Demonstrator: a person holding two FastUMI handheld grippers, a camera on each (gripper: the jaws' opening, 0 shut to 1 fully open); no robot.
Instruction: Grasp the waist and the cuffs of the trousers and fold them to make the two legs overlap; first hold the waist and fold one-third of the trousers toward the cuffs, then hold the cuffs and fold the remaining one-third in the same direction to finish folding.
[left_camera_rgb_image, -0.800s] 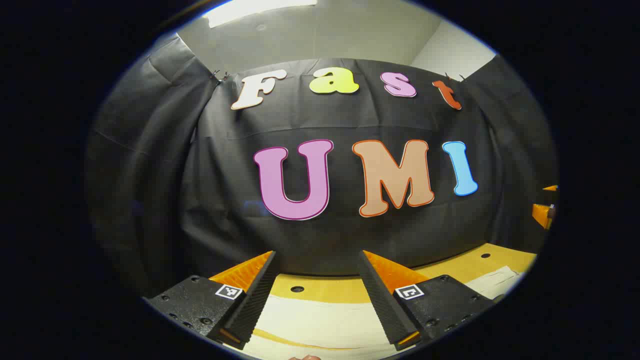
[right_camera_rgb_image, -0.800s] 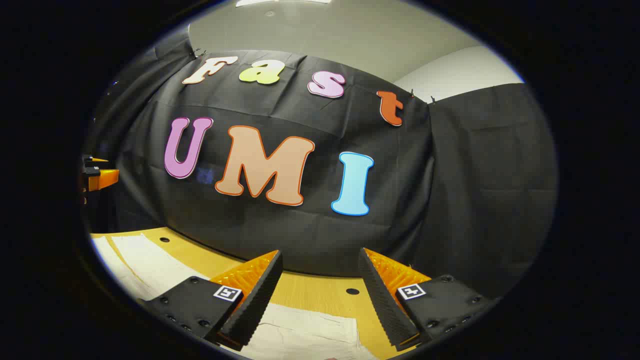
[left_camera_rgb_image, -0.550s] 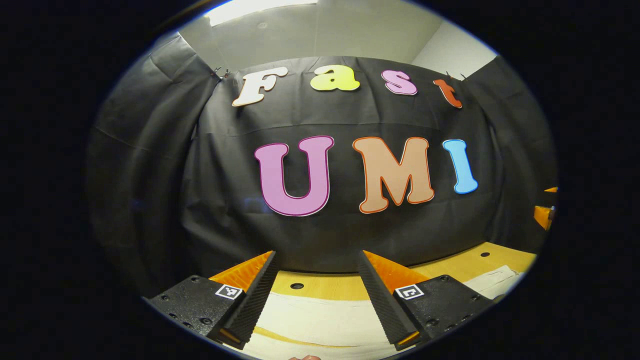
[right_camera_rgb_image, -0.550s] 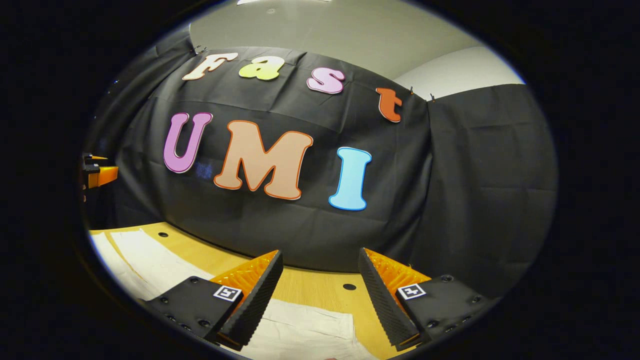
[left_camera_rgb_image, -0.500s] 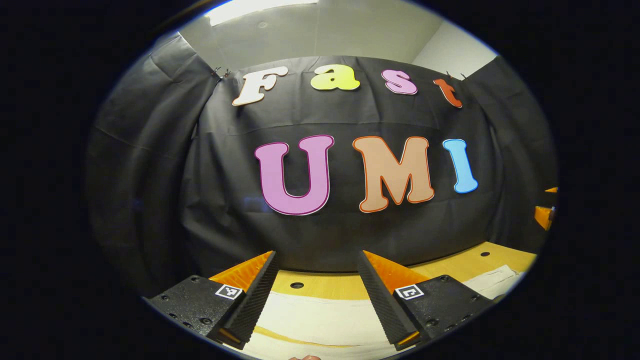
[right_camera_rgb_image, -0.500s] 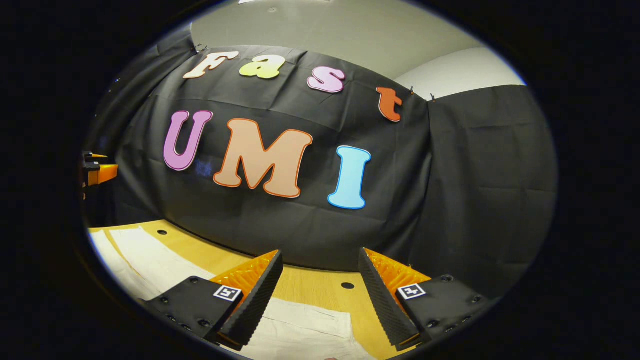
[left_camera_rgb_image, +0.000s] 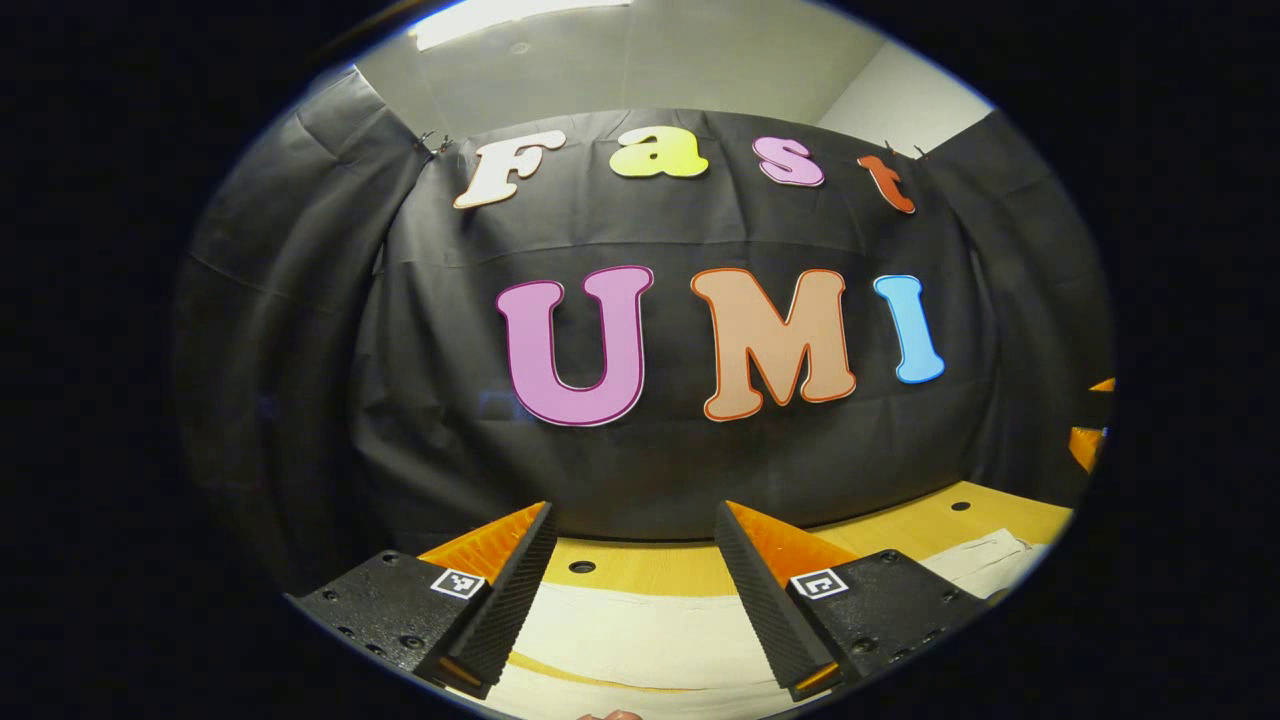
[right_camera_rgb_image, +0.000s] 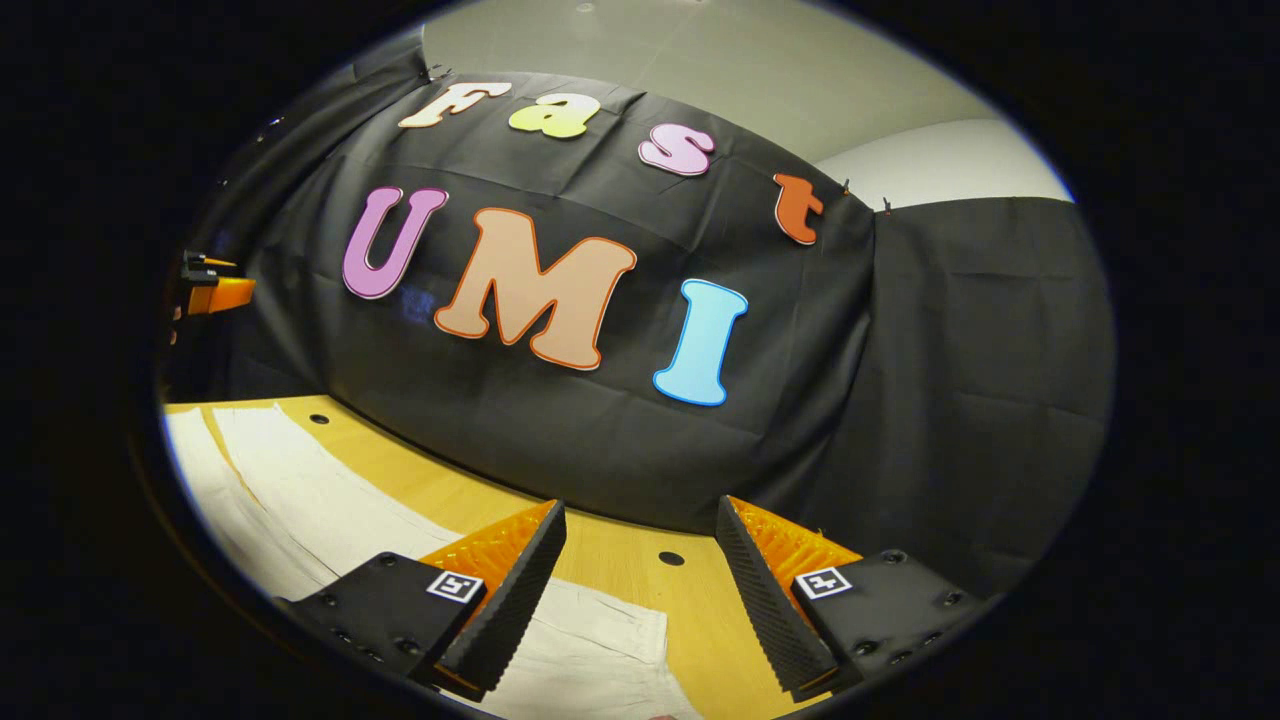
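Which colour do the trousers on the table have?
The trousers are plain off-white, best seen in the right gripper view.

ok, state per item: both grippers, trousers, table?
left gripper: open, nothing between its fingers, above the trousers
right gripper: open, nothing between its fingers, above the trousers' end
trousers: flat on the table, not yet folded
table: trousers lying on it

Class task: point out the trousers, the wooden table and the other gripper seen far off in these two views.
trousers (right_camera_rgb_image: 300, 500): right gripper view, flat pale leg.
wooden table (right_camera_rgb_image: 610, 560): right gripper view, bare top between the fingers.
left gripper (right_camera_rgb_image: 215, 290): right gripper view, finger at left edge.
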